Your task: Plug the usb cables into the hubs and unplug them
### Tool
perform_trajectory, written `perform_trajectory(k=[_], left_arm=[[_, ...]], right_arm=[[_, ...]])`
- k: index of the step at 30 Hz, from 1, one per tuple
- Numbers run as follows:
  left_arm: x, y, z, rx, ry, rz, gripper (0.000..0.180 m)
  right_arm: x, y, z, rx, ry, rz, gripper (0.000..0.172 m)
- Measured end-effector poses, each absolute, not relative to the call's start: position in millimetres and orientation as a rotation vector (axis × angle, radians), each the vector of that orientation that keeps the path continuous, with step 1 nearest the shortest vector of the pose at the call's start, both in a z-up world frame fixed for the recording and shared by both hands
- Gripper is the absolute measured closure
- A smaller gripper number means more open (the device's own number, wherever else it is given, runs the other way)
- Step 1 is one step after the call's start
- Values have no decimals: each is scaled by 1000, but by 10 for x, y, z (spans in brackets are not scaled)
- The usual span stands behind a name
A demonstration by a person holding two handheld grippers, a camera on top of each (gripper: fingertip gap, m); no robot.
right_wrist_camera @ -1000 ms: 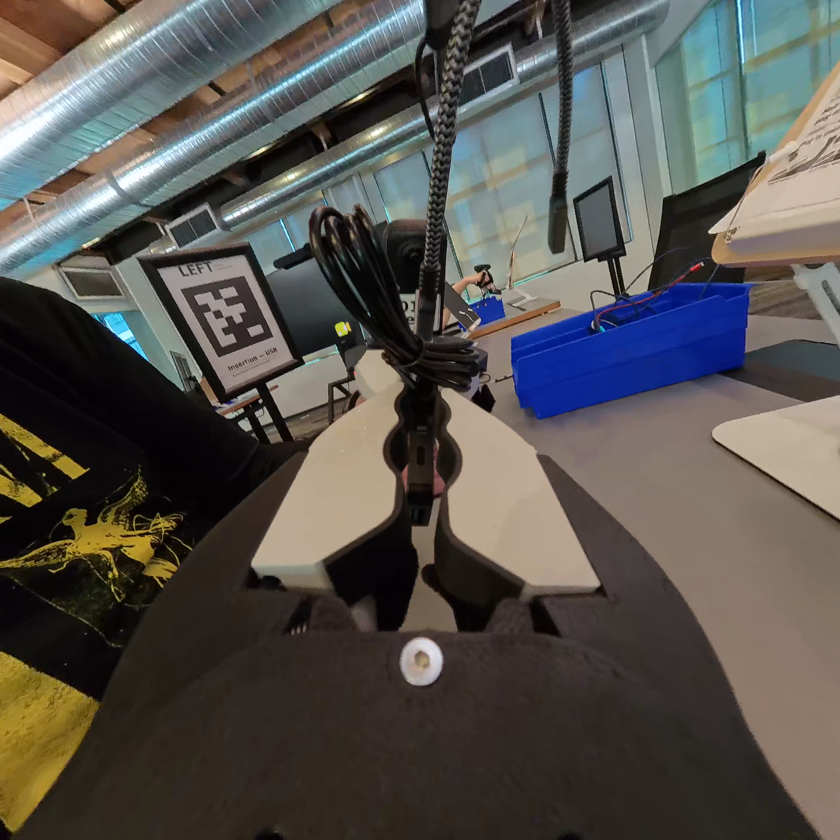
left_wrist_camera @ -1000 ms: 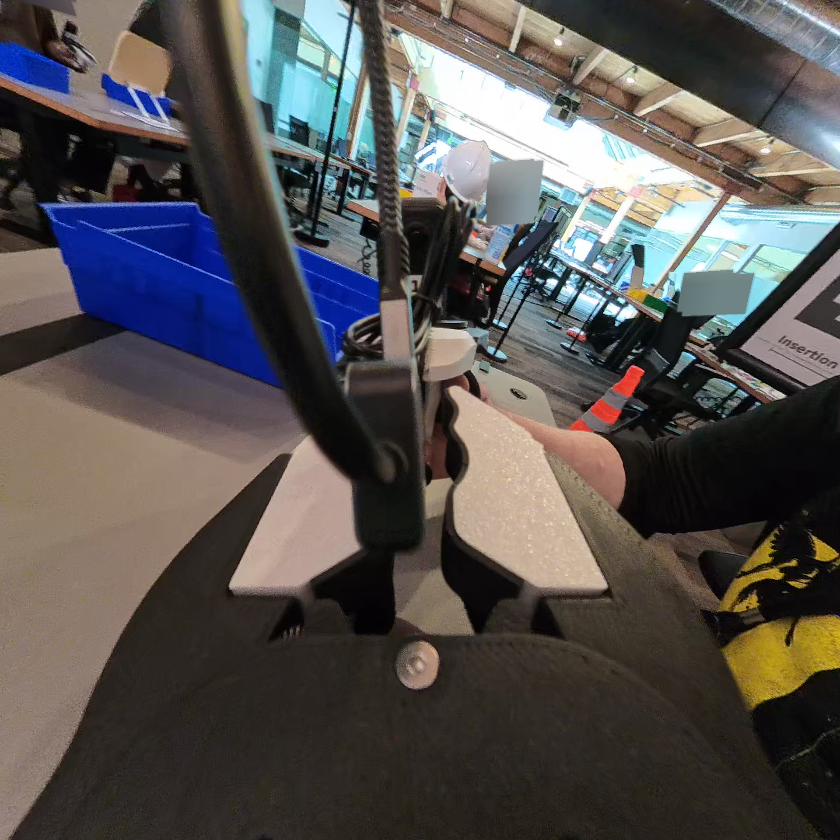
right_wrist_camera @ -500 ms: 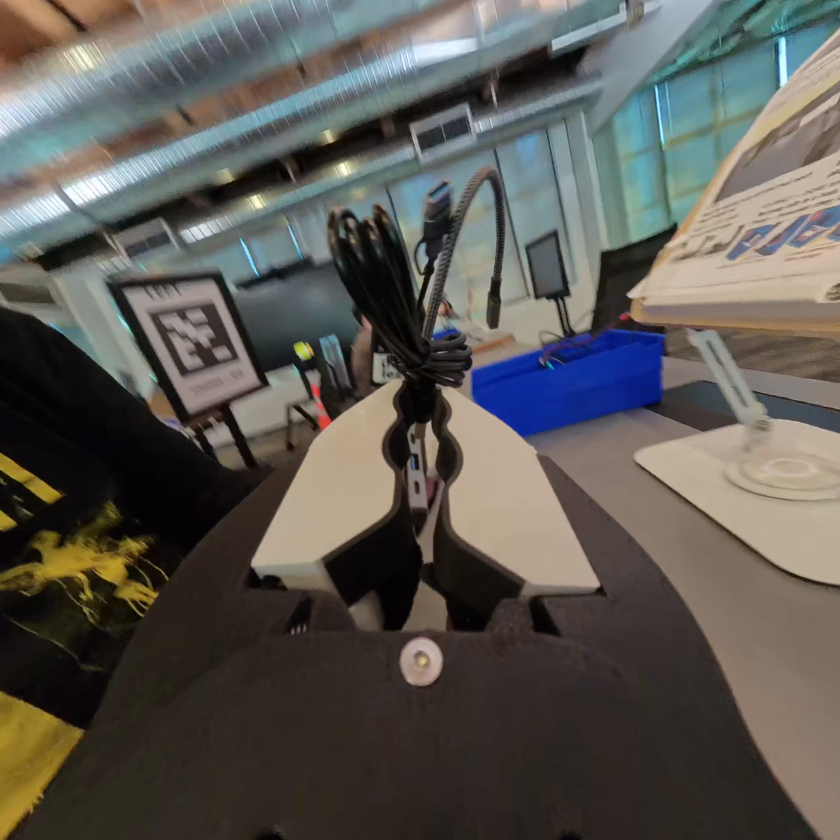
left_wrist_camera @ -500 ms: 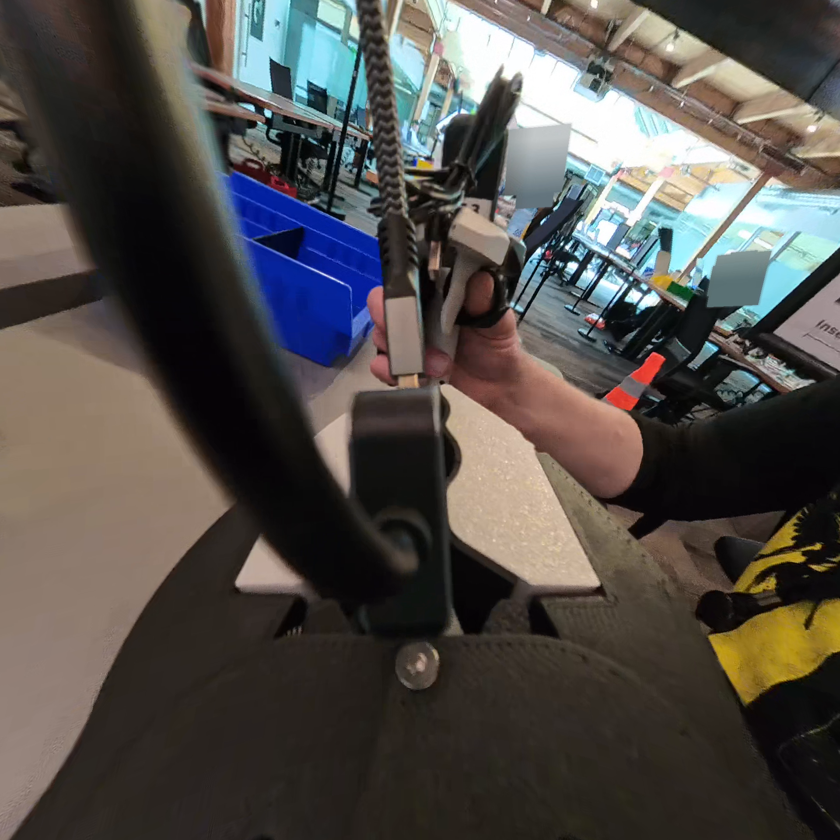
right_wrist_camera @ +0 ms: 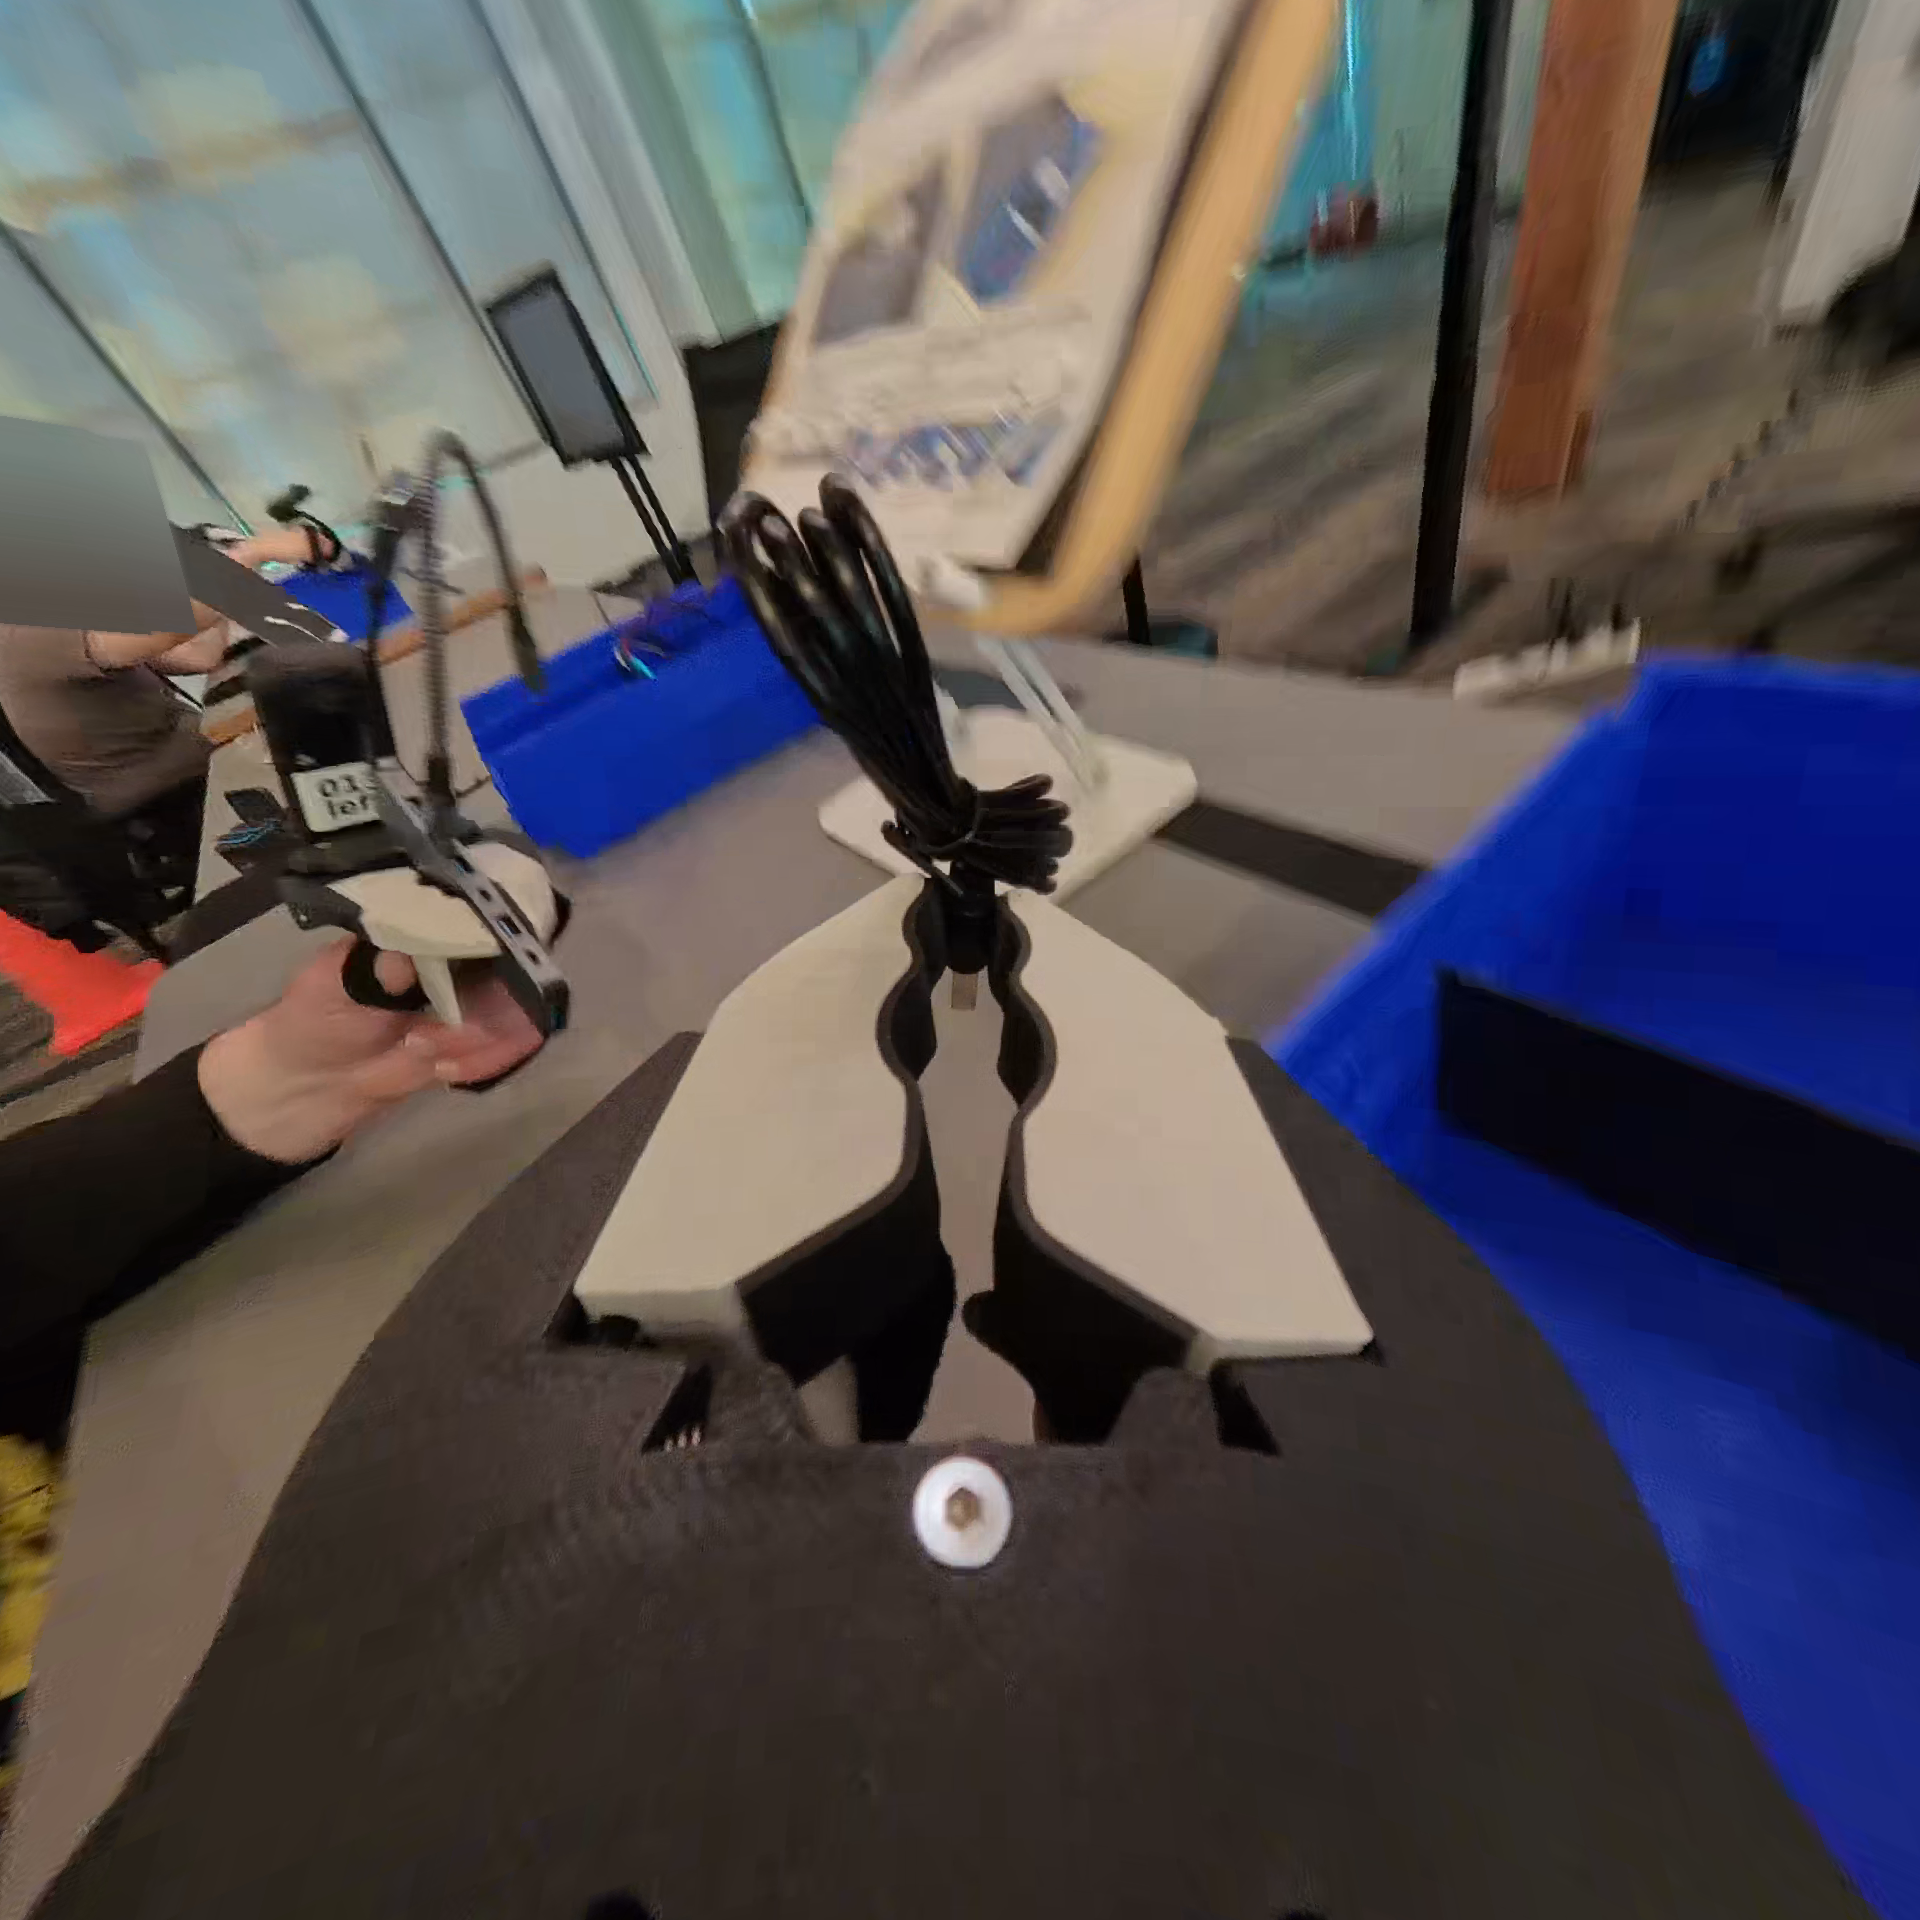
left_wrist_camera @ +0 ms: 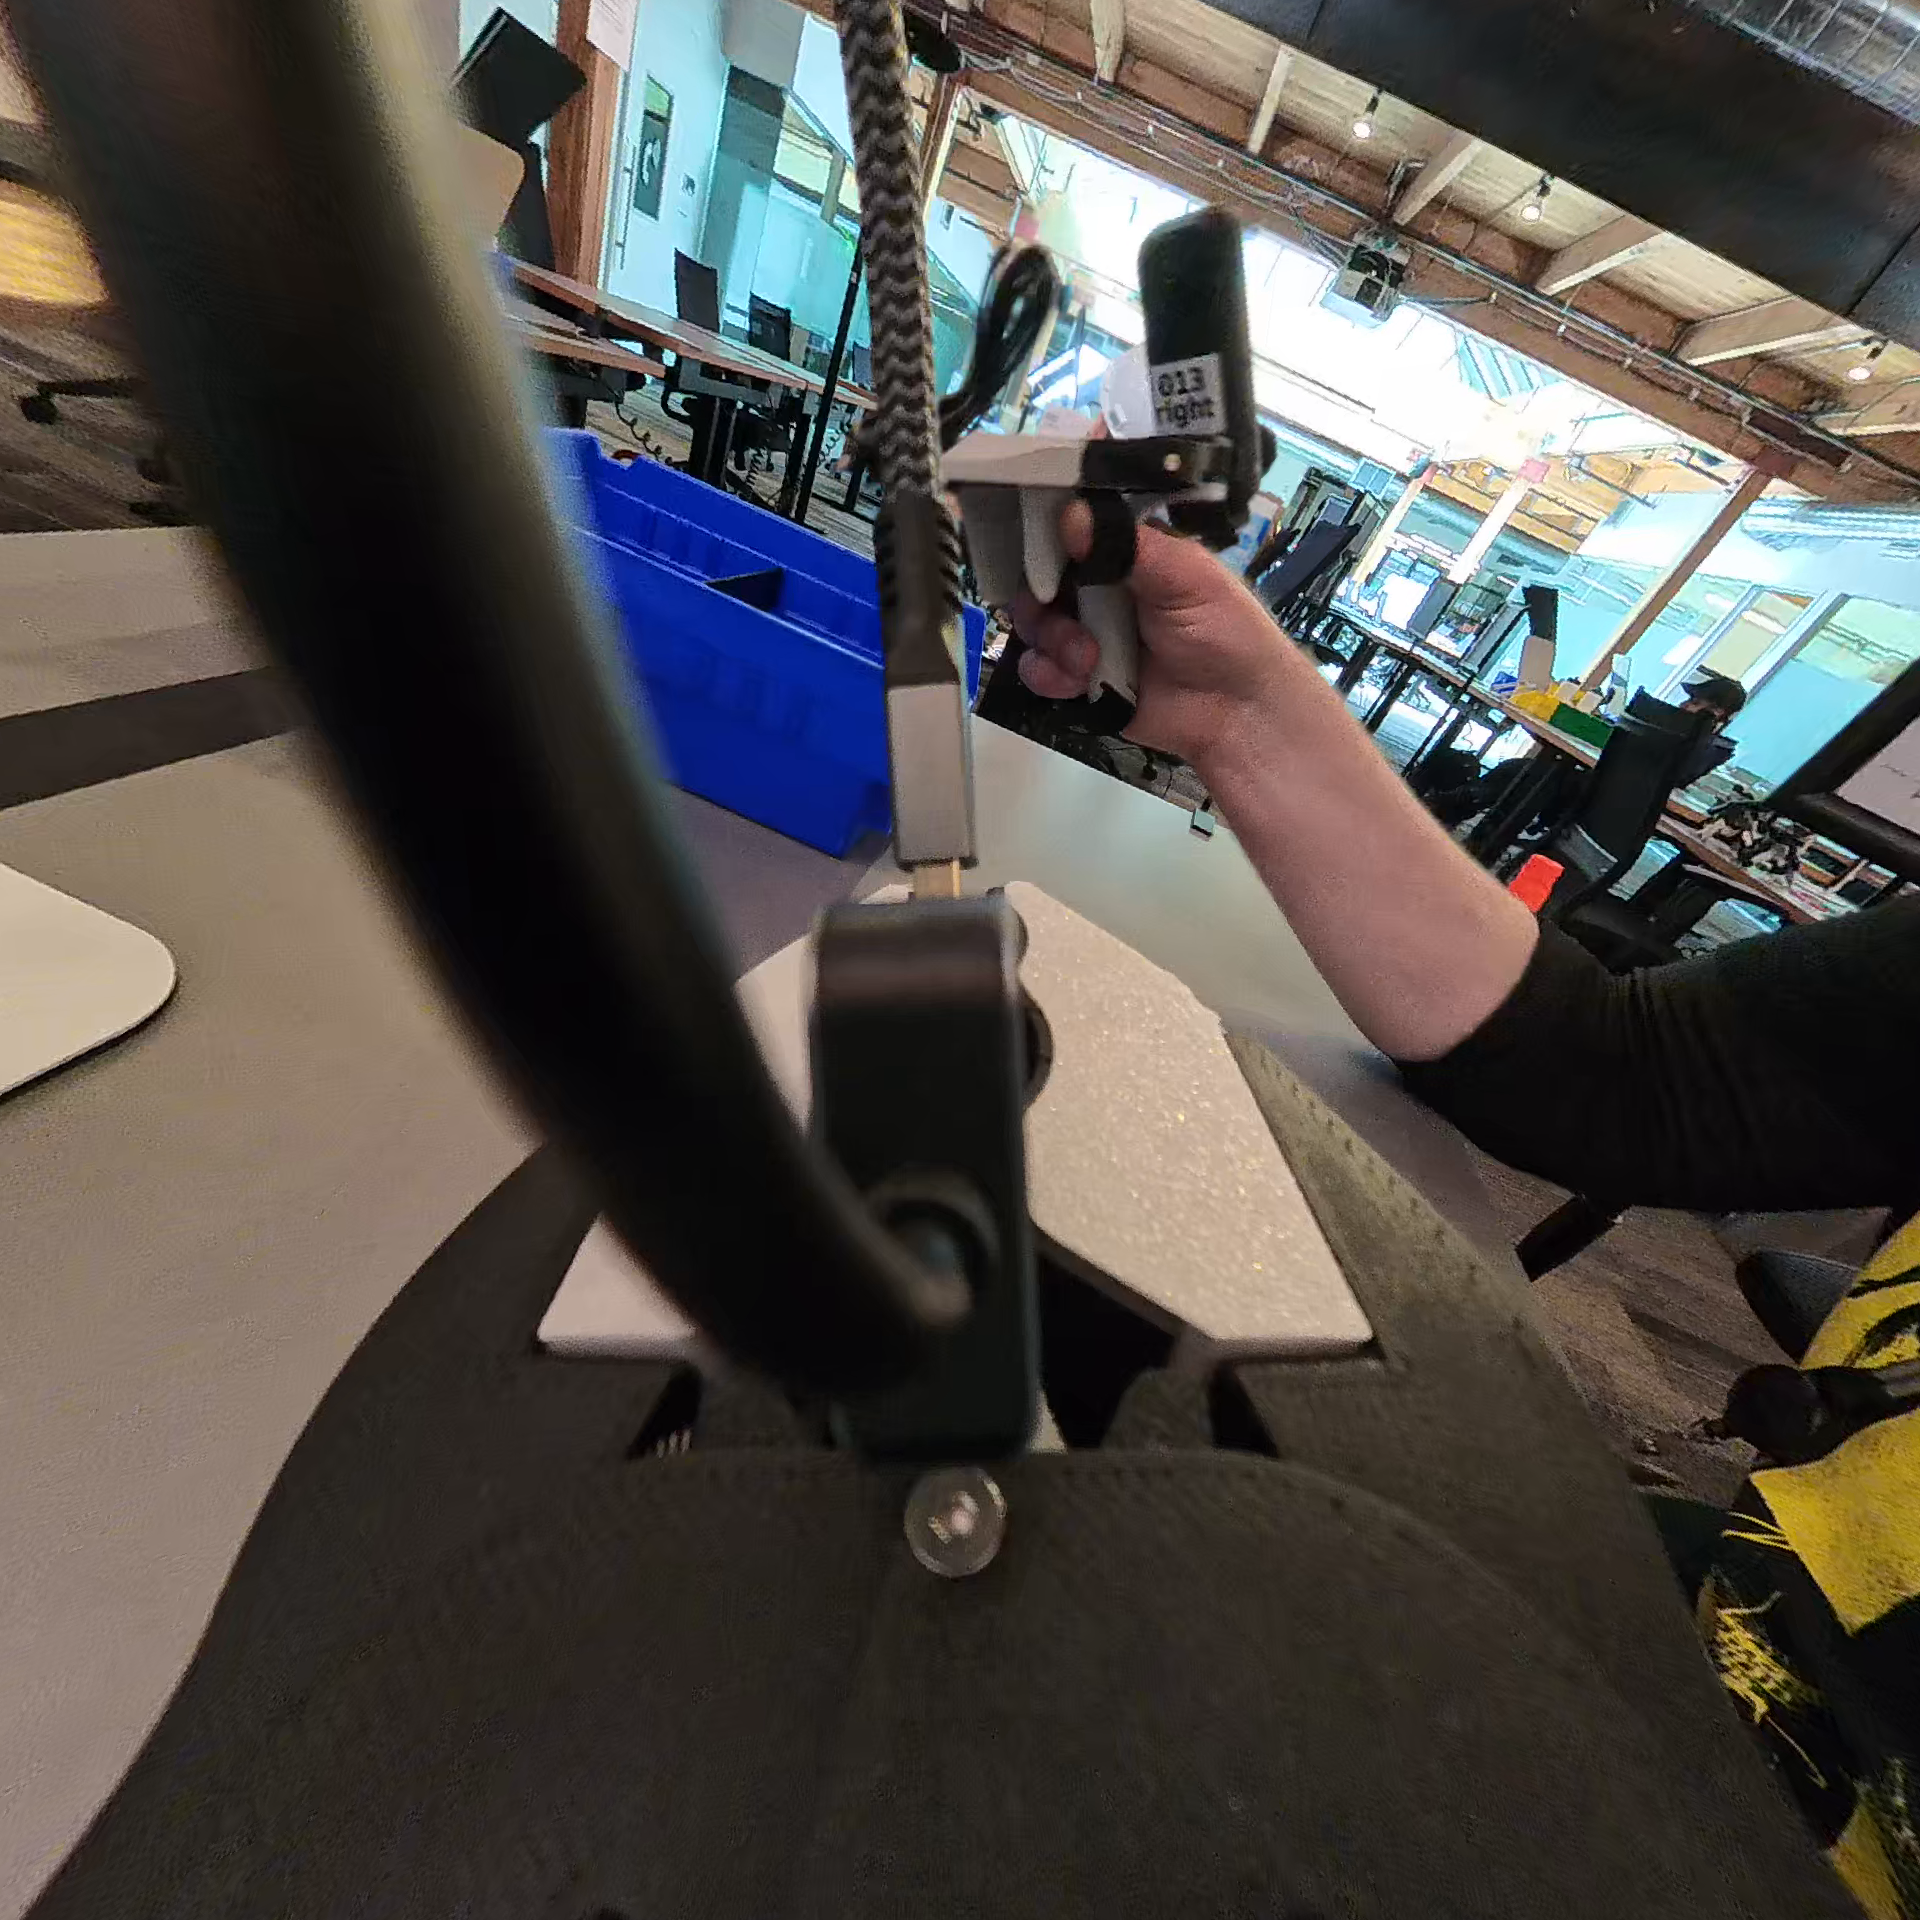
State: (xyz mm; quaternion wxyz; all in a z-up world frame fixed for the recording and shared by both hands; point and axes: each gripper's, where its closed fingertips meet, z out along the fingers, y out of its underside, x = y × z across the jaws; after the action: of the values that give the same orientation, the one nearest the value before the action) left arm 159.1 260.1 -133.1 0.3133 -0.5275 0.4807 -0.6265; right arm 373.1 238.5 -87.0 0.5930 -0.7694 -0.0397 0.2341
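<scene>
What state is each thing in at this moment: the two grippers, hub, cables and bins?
Left gripper: shut on the hub.
Hub: black, held upright.
Braided cable: plugged into the hub's top.
Right gripper: shut on the black cable's plug.
Black cable: bundled, unplugged.
Blue bin: open on the table.

— What do the tools look like?
— Each gripper (right_wrist_camera: 961,966) has pale grey fingers (right_wrist_camera: 800,1132) edged in black, a black textured body and one silver screw (right_wrist_camera: 961,1509).
— And the person?
— Black long sleeve (left_wrist_camera: 1704,1070), black shirt (left_wrist_camera: 1860,1507) with yellow print.
</scene>
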Motion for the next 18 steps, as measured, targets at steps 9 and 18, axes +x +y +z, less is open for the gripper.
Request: perform_trajectory(k=[9,18], left_arm=[[1654,2593,-1415,-1415,1284,-1684,169],[1721,2401,-1330,-1373,1325,-1746,168]], right_arm=[[4669,2234,-1896,-2250,212,303,129],[3067,2302,-753,-1839,-342,642,137]])
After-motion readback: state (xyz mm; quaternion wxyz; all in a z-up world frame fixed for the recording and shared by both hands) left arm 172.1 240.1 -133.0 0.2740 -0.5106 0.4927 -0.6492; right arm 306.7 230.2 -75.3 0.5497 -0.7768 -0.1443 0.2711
